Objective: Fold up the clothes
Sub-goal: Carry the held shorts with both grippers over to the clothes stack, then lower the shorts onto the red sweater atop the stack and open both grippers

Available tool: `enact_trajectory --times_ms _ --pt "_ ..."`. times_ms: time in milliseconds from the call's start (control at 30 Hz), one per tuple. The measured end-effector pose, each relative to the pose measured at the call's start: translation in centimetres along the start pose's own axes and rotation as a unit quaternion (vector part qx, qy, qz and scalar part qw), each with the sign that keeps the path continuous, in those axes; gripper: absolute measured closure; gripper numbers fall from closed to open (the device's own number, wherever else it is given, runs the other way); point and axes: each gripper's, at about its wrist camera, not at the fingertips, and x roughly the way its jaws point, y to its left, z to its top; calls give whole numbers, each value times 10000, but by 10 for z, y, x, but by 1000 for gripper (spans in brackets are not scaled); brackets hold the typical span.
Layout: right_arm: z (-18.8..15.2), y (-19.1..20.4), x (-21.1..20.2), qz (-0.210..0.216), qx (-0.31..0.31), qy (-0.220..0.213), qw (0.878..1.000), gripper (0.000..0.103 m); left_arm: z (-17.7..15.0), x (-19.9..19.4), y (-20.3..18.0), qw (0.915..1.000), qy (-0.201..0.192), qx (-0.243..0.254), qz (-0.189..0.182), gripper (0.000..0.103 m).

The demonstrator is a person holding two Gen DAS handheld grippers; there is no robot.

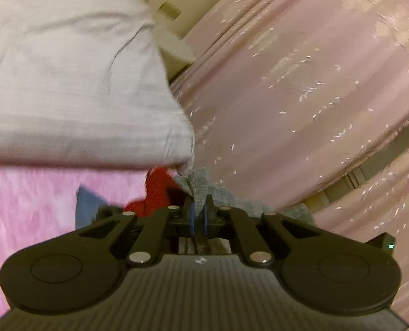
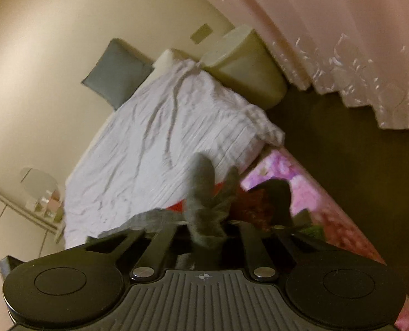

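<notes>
Both tongs (image 1: 199, 215) pinch grey garment (image 2: 201, 193), bunched upward.

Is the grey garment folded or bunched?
Bunched. The grey garment sticks up crumpled from the shut right gripper; the left gripper pinches another part.

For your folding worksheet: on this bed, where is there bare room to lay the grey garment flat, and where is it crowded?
Free: the pink bedspread, between the white pillow and the blue cloth. The wrinkled top of the white pillow is also bare. Crowded: just ahead of the left tool, where the red garment, blue cloth and grey garment bunch against the pillow's corner.
</notes>
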Motion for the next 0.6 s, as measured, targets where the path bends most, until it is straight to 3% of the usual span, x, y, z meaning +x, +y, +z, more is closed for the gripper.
enact_trajectory --times_ms 100,167,300,400,433,467,533,600 --pt "2 -1 -13 -2 -163 -430 9989 101 5 -4 -11 9985 -320 439 -53 100" --pt "0 -3 -10 -166 -171 -455 9987 101 1 7 -12 9978 -221 606 152 100" --pt "-12 -3 11 -783 -401 -220 9959 100 -7 24 -10 9956 -42 750 567 93" --pt "-16 1 15 -992 -364 18 9944 98 -9 26 -9 9938 -6 710 850 85" --pt "-16 3 13 -1078 -400 41 9934 69 -7 21 -10 9933 -49 695 926 76" --pt "-16 8 7 -1310 -521 -79 9900 33 -6 14 -13 9904 -128 746 1155 67" --pt "-16 21 -10 -1726 -846 -446 9803 28 -9 -7 -23 9856 -289 877 1414 68" --pt "-24 35 -33 -1748 -1052 -717 9764 28 -18 -33 -39 9832 -451 1033 1436 71"
